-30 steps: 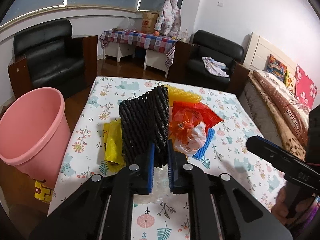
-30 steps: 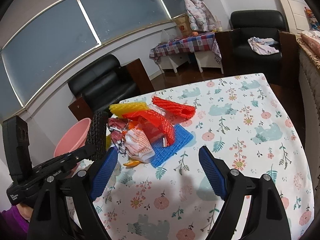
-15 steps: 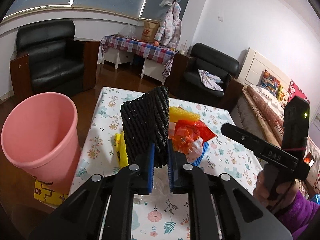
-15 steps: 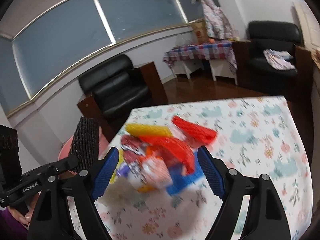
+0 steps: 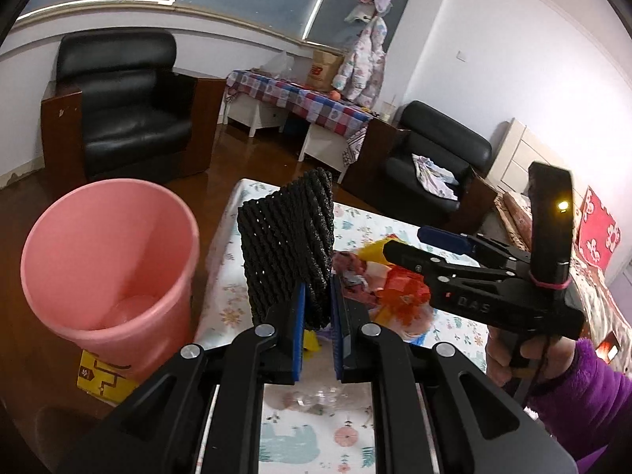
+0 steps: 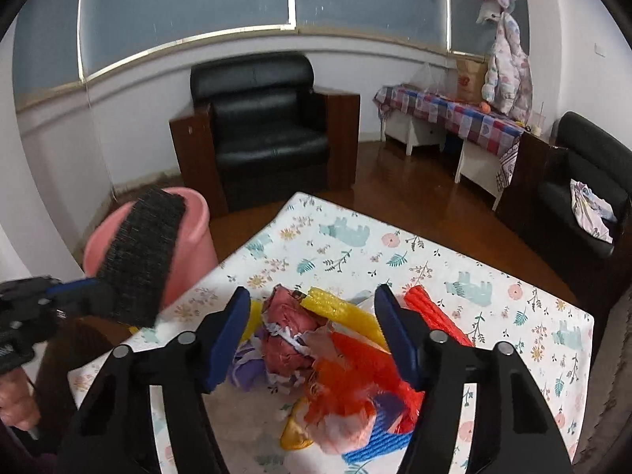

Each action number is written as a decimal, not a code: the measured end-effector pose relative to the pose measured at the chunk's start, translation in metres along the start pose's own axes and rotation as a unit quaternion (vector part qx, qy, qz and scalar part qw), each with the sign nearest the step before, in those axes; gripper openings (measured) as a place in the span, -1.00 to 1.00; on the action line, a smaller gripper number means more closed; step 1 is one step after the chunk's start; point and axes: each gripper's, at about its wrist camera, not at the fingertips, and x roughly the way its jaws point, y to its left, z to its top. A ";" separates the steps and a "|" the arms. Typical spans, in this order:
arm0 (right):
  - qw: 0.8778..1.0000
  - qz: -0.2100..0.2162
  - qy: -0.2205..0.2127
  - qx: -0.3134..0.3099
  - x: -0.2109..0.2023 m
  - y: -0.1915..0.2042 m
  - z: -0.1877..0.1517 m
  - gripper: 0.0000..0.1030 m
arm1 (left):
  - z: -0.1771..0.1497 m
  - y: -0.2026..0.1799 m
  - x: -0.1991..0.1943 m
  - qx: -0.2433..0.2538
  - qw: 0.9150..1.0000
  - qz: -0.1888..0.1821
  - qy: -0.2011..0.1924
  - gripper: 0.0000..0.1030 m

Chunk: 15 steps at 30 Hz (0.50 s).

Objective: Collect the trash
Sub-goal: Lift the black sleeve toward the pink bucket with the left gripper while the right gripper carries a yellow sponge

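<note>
While left claw pinches black mesh, right claw gapes.

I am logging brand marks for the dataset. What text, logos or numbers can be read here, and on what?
"DAS": in grey letters on the side of the right gripper, seen from the left wrist view.
Red logo on the cardboard box by the window: too small to read.
Black markings on the yellow carton under the pink bin: a line pattern, no readable words.
Nothing else legible.
</note>
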 end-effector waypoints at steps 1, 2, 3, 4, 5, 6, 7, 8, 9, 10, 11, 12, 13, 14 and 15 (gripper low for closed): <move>1.000 -0.002 0.006 -0.001 0.004 -0.001 0.000 0.12 | 0.000 0.003 -0.001 -0.003 1.000 0.001 0.000 -0.79; 1.000 -0.006 0.016 0.000 0.010 0.000 0.000 0.02 | 0.001 0.007 -0.001 -0.006 1.000 0.002 0.000 -0.79; 1.000 -0.007 0.021 0.001 0.013 -0.002 -0.001 -0.11 | 0.001 0.010 0.000 -0.007 1.000 0.002 0.001 -0.79; 1.000 -0.009 0.028 0.001 0.017 -0.003 -0.001 -0.19 | 0.001 0.013 0.000 -0.009 1.000 0.003 0.001 -0.79; 0.999 -0.010 0.036 0.002 0.021 -0.004 -0.002 -0.37 | 0.001 0.016 -0.001 -0.012 1.000 0.003 0.001 -0.79; 0.999 -0.011 0.042 0.002 0.023 -0.006 -0.004 -0.53 | 0.001 0.019 -0.001 -0.015 1.000 0.002 0.001 -0.79; 0.999 -0.016 0.048 0.001 0.025 -0.006 -0.004 -0.59 | 0.000 0.020 -0.002 -0.018 1.000 0.001 0.001 -0.79; 0.999 -0.017 0.052 0.001 0.026 -0.007 -0.006 -0.68 | 0.000 0.021 -0.002 -0.020 1.000 0.000 0.001 -0.79; 0.998 -0.019 0.053 0.001 0.026 -0.008 -0.006 -0.75 | 0.000 0.023 -0.002 -0.022 1.000 0.000 0.000 -0.79; 0.998 -0.021 0.051 0.003 0.024 -0.008 -0.008 -0.79 | 0.000 0.025 -0.003 -0.024 1.000 -0.002 -0.001 -0.79; 0.999 -0.024 0.048 0.009 0.022 -0.010 -0.009 -0.82 | 0.000 0.027 -0.004 -0.025 1.000 -0.002 -0.002 -0.79; 0.999 -0.025 0.045 0.014 0.019 -0.011 -0.009 -0.83 | -0.001 0.030 -0.006 -0.027 1.000 -0.003 -0.003 -0.79; 0.999 -0.027 0.042 0.019 0.016 -0.012 -0.009 -0.83 | -0.001 0.034 -0.007 -0.029 1.000 -0.004 -0.004 -0.79; 0.999 -0.028 0.036 0.024 0.011 -0.012 -0.009 -0.84 | -0.001 0.037 -0.008 -0.031 1.000 -0.005 -0.004 -0.79; 0.999 -0.026 0.031 0.028 0.006 -0.012 -0.008 -0.84 | -0.001 0.039 -0.008 -0.032 0.999 -0.005 -0.005 -0.79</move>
